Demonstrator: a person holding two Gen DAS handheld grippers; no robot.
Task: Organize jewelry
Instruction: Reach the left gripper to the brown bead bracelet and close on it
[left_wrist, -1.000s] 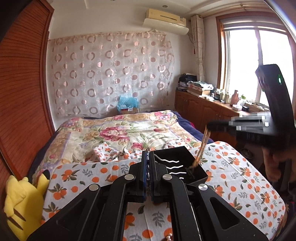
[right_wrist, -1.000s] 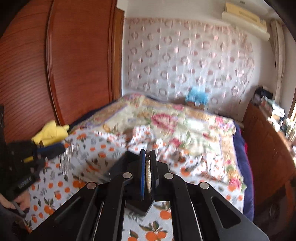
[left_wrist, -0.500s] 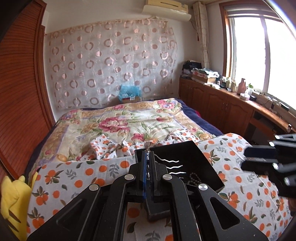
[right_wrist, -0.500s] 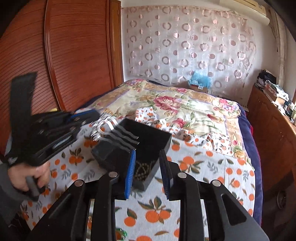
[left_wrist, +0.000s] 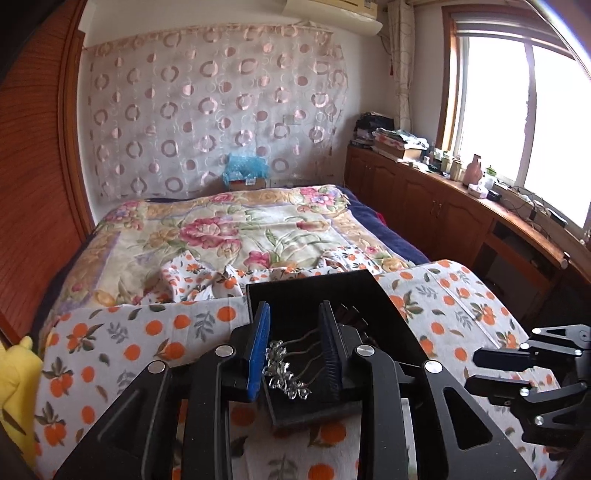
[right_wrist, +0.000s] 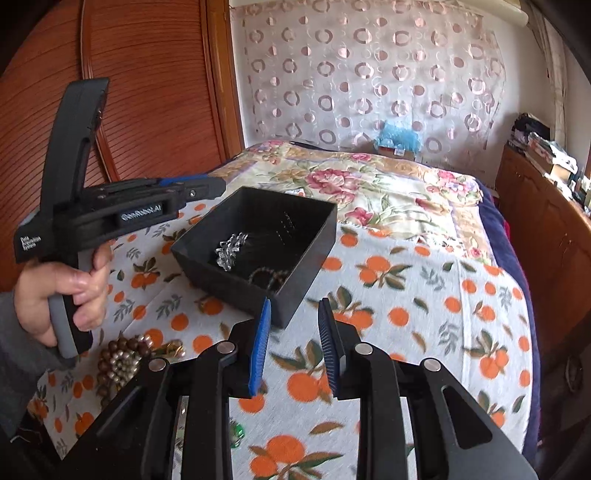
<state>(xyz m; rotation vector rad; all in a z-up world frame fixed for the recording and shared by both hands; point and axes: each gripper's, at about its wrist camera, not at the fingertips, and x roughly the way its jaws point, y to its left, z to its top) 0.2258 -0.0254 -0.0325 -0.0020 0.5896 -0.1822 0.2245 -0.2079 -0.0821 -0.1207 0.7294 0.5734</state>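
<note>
Left gripper (left_wrist: 294, 345): jaws opening over the black box (left_wrist: 384, 306), crystal hairpins (left_wrist: 284, 369) loose beneath, unpinched.
Right gripper (right_wrist: 293, 343): partly open, empty, near the box's right corner.
Bead bracelets (right_wrist: 122, 356): near left on the cloth.

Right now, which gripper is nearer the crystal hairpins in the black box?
Left. The left gripper hangs over the black box, fingers opening around the crystal hairpins. The right gripper sits outside the box's near corner, empty.

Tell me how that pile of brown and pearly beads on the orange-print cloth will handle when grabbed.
The beaded strand pile probably drapes floppy, since it lies heaped in loops. Its round glossy beads may slip or roll between the pads.
</note>
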